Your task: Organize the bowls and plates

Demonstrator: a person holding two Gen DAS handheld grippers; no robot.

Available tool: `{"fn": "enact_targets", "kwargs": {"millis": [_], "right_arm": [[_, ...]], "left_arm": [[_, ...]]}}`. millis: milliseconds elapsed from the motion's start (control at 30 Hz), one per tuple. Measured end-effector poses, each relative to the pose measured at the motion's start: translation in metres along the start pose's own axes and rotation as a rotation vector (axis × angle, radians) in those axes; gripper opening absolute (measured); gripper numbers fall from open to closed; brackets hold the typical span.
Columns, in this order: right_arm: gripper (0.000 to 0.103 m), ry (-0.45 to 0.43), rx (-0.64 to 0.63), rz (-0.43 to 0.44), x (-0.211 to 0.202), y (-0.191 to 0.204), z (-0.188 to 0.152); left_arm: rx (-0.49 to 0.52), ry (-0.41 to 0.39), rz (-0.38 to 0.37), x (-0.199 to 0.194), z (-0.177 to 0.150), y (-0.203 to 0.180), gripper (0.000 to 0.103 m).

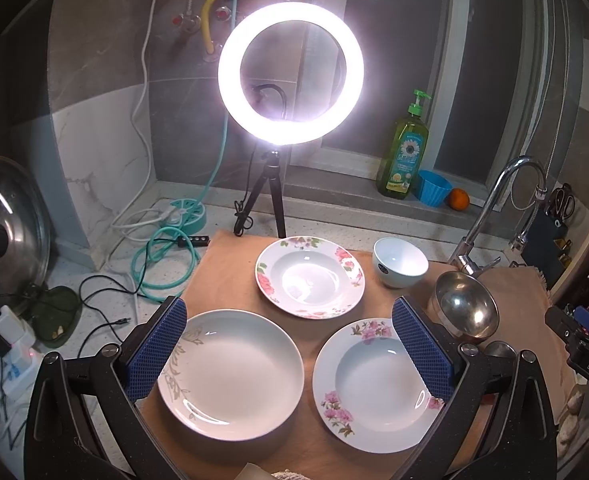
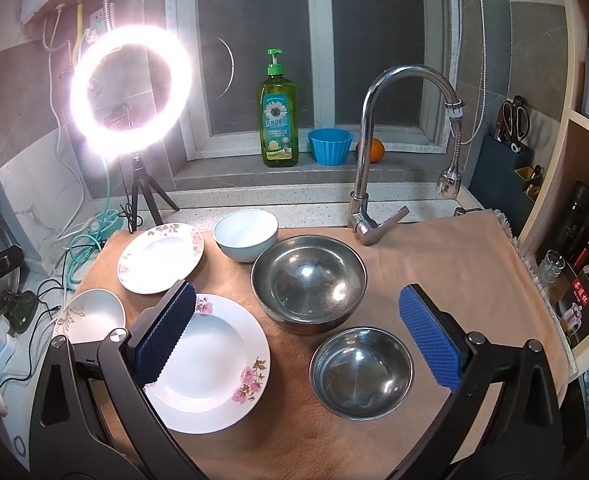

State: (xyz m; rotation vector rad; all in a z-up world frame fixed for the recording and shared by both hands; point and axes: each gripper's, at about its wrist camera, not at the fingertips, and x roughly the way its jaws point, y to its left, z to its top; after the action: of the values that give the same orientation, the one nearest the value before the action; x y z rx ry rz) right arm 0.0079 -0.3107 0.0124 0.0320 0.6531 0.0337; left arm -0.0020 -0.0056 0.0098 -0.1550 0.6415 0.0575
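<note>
- I held my left gripper (image 1: 290,344) above the near left part of the tan cloth (image 1: 230,264), its blue pads spread wide and holding nothing.
- Between those pads lay the gold-leaf plate (image 1: 230,368) at the cloth's near left corner, with the pink-flower plate (image 1: 374,380) just beside it on the right; the two were close but I could not tell whether their rims touched.
- Behind them the rose-rimmed plate (image 1: 310,276) sat toward the cloth's far edge, and the white bowl (image 1: 400,262) stood just to its right, apart from it.
- My right gripper (image 2: 298,336) hung over the middle of the cloth, fingers likewise wide apart and empty.
- Between its pads I saw the large steel bowl (image 2: 308,280) and, nearer to me, the small steel bowl (image 2: 361,372), both upright and near each other.
- The faucet (image 2: 374,152) rose at the cloth's far edge, behind the large steel bowl.
- A lit ring light (image 2: 130,92) stood on its tripod on the worktop past the cloth's far left corner.
- On the window ledge stood a green soap bottle (image 2: 278,120), a blue cup (image 2: 329,146) and an orange (image 2: 374,150).
</note>
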Motion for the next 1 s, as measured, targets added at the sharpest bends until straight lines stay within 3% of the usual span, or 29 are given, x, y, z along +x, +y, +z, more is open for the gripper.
{"fn": "enact_targets", "kwargs": {"millis": [1000], "right_arm": [[0.103, 0.002, 0.008, -0.002, 0.011, -0.003, 0.0]], "left_arm": [[-0.003, 0.004, -0.005, 0.003, -0.002, -0.004, 0.102]]}}
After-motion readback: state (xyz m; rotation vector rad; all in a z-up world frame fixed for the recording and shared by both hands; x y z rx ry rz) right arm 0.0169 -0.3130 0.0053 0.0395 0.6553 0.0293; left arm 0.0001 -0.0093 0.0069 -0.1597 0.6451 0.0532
